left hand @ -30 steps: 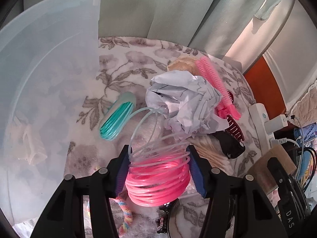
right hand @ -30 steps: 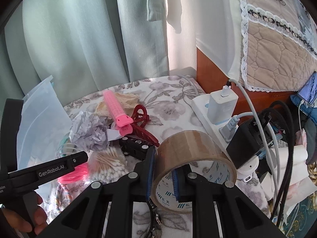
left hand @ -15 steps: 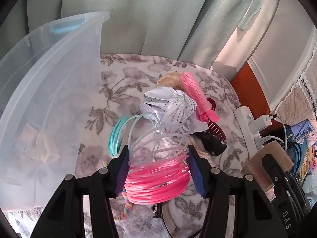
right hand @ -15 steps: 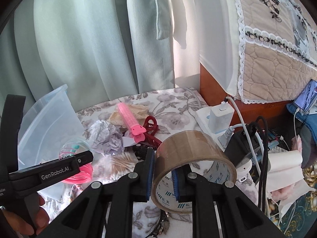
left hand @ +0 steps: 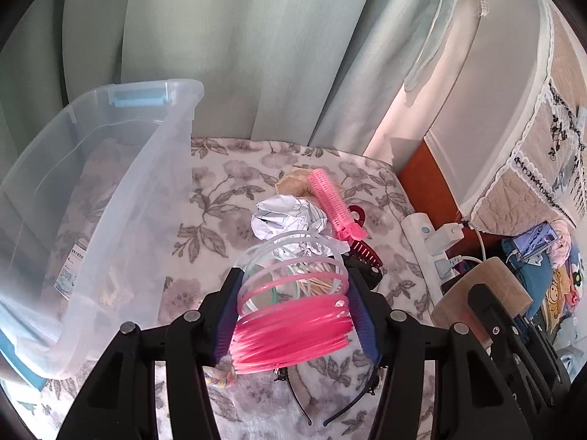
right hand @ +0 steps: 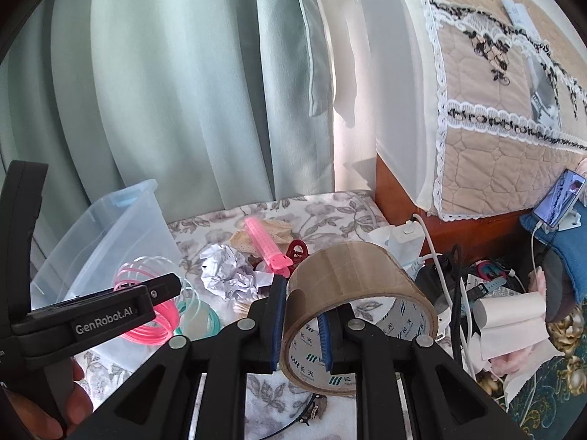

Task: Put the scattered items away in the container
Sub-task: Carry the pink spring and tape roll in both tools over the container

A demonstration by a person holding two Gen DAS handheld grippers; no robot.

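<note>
pinching a light, springy coil across its sides, the left gripper risks it sagging; the right gripper clamps the stiff tape roll's wall, bin nearby.

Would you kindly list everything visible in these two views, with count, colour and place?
spiral toy: one, pink fading to clear and teal, between left gripper's pads
tape roll: one, brown, wall pinched by right gripper
storage bin: one, clear, left on blanket
crumpled paper: one, white, blanket centre
hair roller clip: one, pink, beside paper
claw clip: one, dark red, under roller clip
power strip: one, white, right edge
headband: one, black, near edge
left gripper: black
right gripper: black
</note>
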